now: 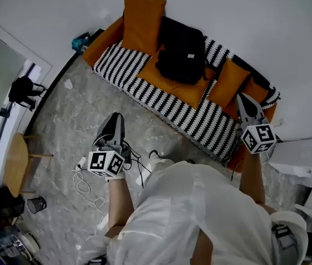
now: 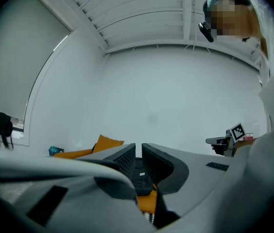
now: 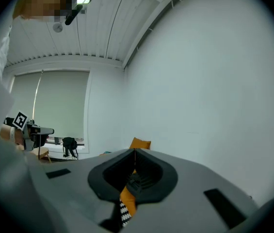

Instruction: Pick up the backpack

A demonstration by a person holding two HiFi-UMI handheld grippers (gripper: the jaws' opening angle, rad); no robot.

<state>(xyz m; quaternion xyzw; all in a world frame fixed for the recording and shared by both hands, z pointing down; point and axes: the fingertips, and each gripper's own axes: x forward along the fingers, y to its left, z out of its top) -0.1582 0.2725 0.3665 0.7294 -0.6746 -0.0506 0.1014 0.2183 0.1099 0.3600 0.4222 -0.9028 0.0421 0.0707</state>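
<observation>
Found the black backpack (image 1: pixel 180 51) lying on the orange seat of the sofa (image 1: pixel 144 87), toward its back, touched by neither gripper; placed it between a tall orange cushion (image 1: pixel 143 24), just beside it on the left of the head view, and a small orange cushion (image 1: pixel 228 81) near it on the right; noted a black-and-white striped cover running along the sofa's front. Held the left gripper (image 1: pixel 117 117) over the grey marbled floor (image 1: pixel 73 126), apart from the sofa and pointed toward it; kept its jaws almost together, with only a thin slit between the pads and nothing in it; sighted the backpack far off through that slit in the left gripper view. Held the right gripper (image 1: pixel 244 99) in front of the sofa's right end in the head view; kept its jaws pressed fully together, gripping nothing. Saw a white cable (image 1: pixel 84 189) on the floor below the left gripper; saw a round wooden table (image 1: pixel 15 164) at the left edge.
</observation>
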